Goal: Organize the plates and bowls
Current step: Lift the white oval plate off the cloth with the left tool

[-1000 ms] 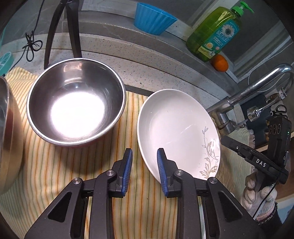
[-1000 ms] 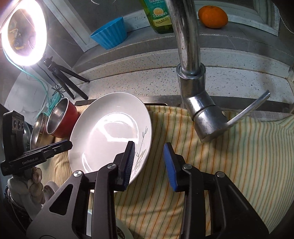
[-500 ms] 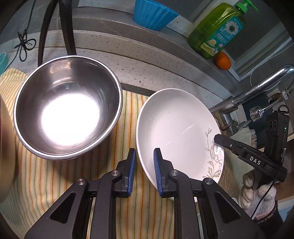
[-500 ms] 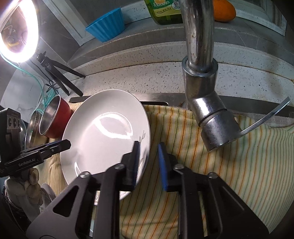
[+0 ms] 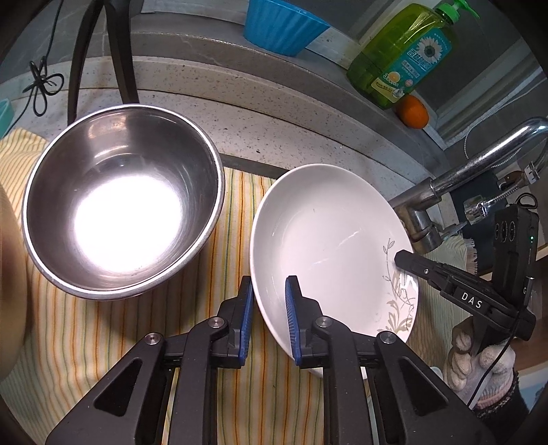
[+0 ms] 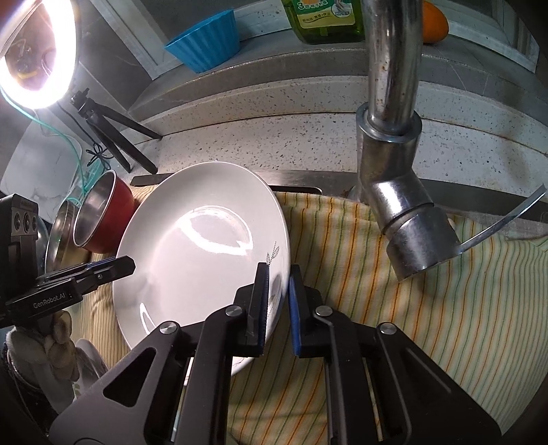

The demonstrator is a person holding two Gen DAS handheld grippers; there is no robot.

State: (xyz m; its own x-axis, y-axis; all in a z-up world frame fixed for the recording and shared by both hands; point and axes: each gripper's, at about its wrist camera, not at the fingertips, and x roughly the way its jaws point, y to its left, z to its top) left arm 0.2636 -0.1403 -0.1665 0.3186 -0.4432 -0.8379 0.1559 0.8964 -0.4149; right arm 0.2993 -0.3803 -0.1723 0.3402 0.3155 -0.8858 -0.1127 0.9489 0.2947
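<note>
We read "DAS" on the right tool (image 5: 406, 263) and "GenRobot.AI" on the left tool (image 6: 113, 268). Both tools pinch opposite rims of the glossy white leaf-patterned plate (image 5: 328, 239), tilted over the striped cloth (image 6: 428, 308). Only our left view shows the steel bowl's (image 5: 123, 202) interior; only the right shows its red outside.

Plate (image 5: 328, 239) near rim hid behind left gripper (image 5: 269, 318) fingers (image 5: 293, 321). Steel bowl (image 5: 120, 202) base washed out by glare. Soap bottle (image 6: 325, 20) top cut by frame edge. Second plate (image 6: 90, 359) mostly hidden behind gloved hand (image 6: 56, 345).
</note>
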